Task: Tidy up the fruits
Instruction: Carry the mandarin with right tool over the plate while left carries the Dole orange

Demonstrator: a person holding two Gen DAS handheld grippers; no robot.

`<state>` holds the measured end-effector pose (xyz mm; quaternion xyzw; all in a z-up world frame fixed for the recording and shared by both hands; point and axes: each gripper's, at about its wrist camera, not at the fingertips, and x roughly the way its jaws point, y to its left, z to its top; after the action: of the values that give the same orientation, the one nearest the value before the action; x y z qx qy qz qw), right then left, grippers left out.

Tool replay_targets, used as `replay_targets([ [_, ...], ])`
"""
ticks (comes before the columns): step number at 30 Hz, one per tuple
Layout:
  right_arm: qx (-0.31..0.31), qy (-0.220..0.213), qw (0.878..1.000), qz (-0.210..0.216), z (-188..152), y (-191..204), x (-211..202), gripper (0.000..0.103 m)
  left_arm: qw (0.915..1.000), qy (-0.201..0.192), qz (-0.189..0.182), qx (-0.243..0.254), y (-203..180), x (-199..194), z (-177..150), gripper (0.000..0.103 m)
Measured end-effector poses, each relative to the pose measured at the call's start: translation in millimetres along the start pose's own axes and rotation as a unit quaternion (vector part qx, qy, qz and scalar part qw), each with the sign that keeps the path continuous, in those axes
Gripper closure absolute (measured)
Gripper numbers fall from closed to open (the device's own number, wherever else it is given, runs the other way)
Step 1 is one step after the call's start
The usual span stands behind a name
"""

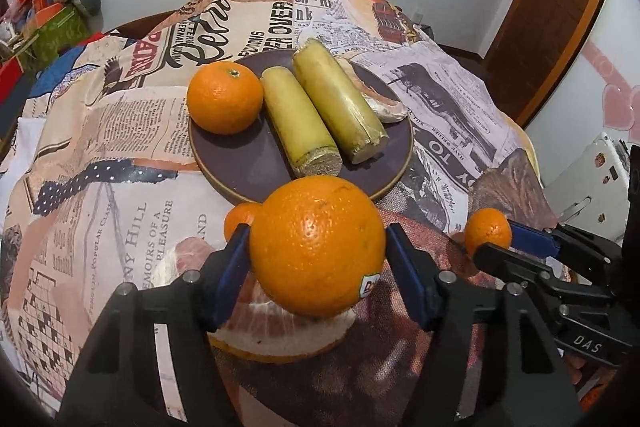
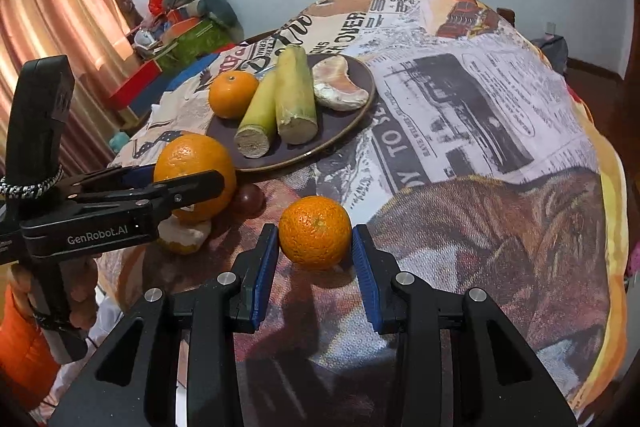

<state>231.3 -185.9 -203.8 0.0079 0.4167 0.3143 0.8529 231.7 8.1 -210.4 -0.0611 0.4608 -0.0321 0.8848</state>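
My left gripper [image 1: 316, 239] is shut on a large stickered orange [image 1: 320, 247], its blue pads pressed on both sides, above a pomelo slice [image 1: 280, 341] lying on the cloth. To the right, my right gripper [image 2: 315, 241] is shut on a small mandarin [image 2: 315, 233] just over the tablecloth; it also shows in the left wrist view as the right gripper [image 1: 498, 237]. Beyond both stands a dark plate [image 1: 248, 167] with an orange [image 1: 225, 97], two sugarcane pieces [image 1: 300, 119] and a pomelo segment [image 1: 386, 109].
Another small orange fruit [image 1: 239, 217] peeks out behind my left finger. A newspaper-print cloth [image 2: 460, 115] covers the round table. Boxes and a cushion [image 2: 192, 23] are piled at the far left by a curtain. A person's hand [image 2: 80, 291] holds the left gripper.
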Motion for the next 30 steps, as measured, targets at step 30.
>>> replay_targets([
  [30,-0.018,-0.034,0.999,-0.019,71.3,-11.5,34.1,0.069,0.9991,-0.029,0.004,-0.029,58.7,6.4,52.9,0.037],
])
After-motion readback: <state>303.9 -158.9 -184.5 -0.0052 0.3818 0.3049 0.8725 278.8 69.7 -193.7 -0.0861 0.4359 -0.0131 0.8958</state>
